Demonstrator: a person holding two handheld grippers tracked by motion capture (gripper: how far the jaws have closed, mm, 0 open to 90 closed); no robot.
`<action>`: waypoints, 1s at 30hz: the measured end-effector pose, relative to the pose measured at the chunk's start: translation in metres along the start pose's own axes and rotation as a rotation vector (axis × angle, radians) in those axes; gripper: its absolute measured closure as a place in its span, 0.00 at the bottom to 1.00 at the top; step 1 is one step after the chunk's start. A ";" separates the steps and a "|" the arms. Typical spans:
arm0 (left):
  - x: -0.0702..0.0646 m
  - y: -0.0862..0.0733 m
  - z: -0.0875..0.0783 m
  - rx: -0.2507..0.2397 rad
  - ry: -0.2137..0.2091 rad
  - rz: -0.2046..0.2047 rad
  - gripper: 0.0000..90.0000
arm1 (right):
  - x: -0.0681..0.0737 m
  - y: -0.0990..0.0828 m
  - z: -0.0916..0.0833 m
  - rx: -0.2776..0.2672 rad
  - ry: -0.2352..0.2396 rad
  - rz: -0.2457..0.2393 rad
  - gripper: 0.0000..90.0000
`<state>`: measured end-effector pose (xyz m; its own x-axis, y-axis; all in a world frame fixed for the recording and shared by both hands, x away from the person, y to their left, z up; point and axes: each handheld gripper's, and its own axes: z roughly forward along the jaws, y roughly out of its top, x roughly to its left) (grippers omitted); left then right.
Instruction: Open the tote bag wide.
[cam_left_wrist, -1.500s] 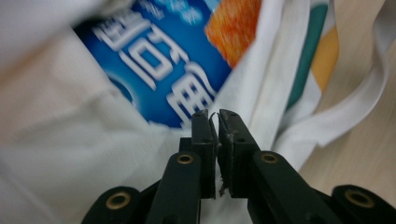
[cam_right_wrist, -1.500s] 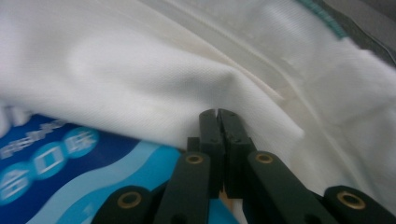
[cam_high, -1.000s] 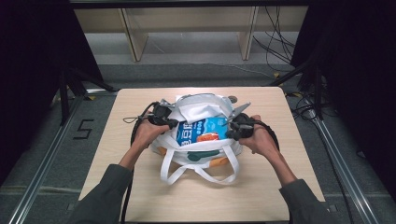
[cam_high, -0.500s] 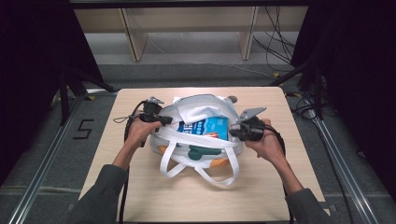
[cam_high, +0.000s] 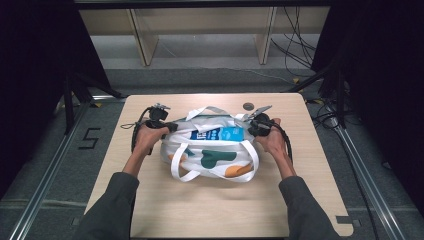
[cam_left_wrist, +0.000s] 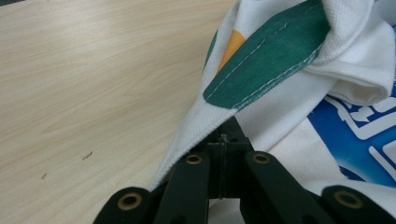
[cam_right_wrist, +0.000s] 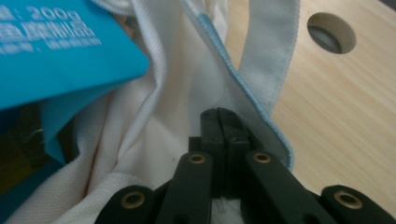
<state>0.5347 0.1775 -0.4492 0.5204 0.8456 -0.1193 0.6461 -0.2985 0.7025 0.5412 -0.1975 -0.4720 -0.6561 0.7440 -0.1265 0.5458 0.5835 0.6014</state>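
Between both clamped jaws, tote bag rim pinched by left gripper and right gripper; likely slip under uneven pull, spilling blue packet.

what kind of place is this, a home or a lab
Probably a lab or recording studio: a bare wooden table with a bag on it, black curtains around, metal floor rails and loose cables.

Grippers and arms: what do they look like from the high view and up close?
Both the left gripper and the right gripper are black, with a black cable looping behind each. Up close, each has two black jaws on linkage arms with brass-coloured pivot rings. The right gripper carries a grey three-cornered plate. The person wears dark grey long sleeves.
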 end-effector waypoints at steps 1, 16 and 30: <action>0.000 -0.001 0.002 -0.014 0.008 -0.002 0.99 | 0.003 -0.001 0.004 -0.013 -0.014 0.010 1.00; -0.045 -0.021 -0.037 -0.005 -0.124 0.162 0.92 | 0.060 0.002 -0.081 -0.156 0.193 -0.111 1.00; -0.062 -0.029 -0.041 -0.004 -0.185 0.193 0.93 | 0.081 -0.006 -0.088 -0.186 0.227 -0.160 1.00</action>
<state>0.4606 0.1524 -0.4334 0.7275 0.6774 -0.1090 0.5227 -0.4443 0.7276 0.4389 -0.1689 -0.4164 -0.8368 0.5436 -0.0645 0.3356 0.6025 0.7242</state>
